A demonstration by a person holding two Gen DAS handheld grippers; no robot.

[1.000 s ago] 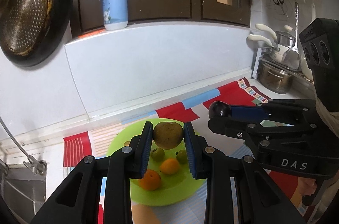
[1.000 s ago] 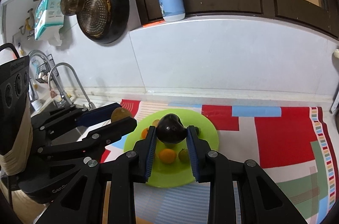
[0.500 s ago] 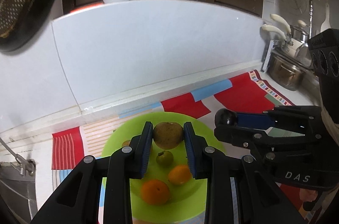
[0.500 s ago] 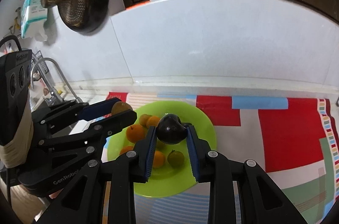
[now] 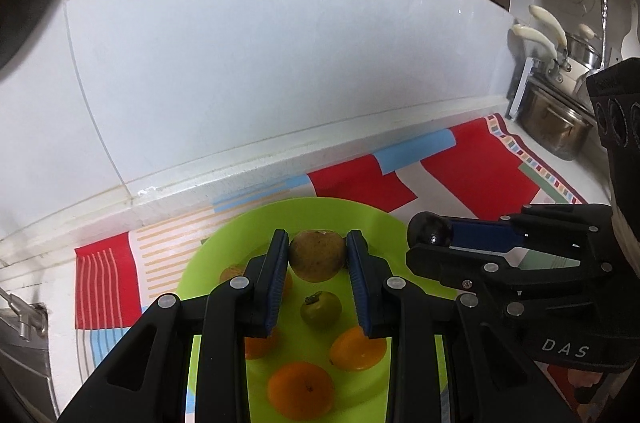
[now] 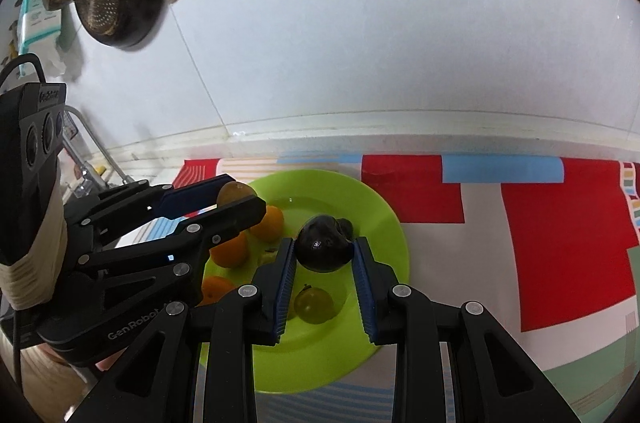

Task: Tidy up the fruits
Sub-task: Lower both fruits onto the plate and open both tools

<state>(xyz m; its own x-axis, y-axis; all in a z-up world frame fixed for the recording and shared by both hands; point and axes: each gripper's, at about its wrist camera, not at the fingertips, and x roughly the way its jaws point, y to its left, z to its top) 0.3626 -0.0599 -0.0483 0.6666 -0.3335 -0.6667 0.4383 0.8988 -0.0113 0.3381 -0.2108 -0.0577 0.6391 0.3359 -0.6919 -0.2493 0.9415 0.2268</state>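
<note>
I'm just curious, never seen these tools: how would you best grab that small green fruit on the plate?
Grip the green fruit across its round middle, coming straight down from above. Its stem points up, oranges crowd nearby, and the plate blocks a low sideways approach.

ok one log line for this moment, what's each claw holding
left claw: shut on brown fruit | right claw: shut on dark fruit | both over green plate | neither released

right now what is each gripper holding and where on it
Left gripper clamps the brown fruit across its sides; right gripper clamps the dark fruit likewise.
</note>
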